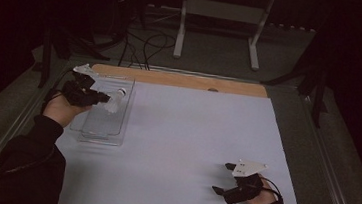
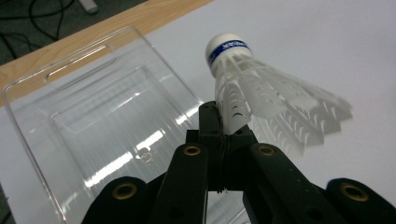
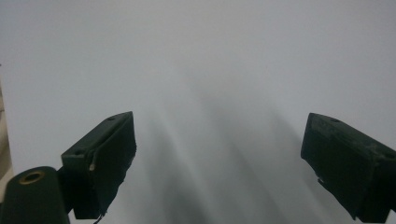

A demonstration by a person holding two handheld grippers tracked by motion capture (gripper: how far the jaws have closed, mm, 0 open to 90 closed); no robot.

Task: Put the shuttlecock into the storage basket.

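A white plastic shuttlecock [image 2: 261, 93] with a blue band round its cork hangs from my left gripper [image 2: 224, 126], whose jaws are shut on the edge of its skirt. In the high view the left gripper [image 1: 100, 97] holds the shuttlecock [image 1: 115, 100] above the right rim of a clear plastic tray [image 1: 97, 126] at the table's left. The tray [image 2: 84, 126] has nothing in it. My right gripper [image 1: 226, 178] rests near the table's front right, its jaws wide apart over bare white surface, and the right gripper [image 3: 219, 163] has nothing between its fingers.
A white sheet [image 1: 185, 142] covers the table, with a wooden strip [image 1: 181, 80] along its far edge. Cables [image 1: 144, 48] and a white metal stand [image 1: 220, 15] lie on the floor beyond. Metal rails run along both sides of the table.
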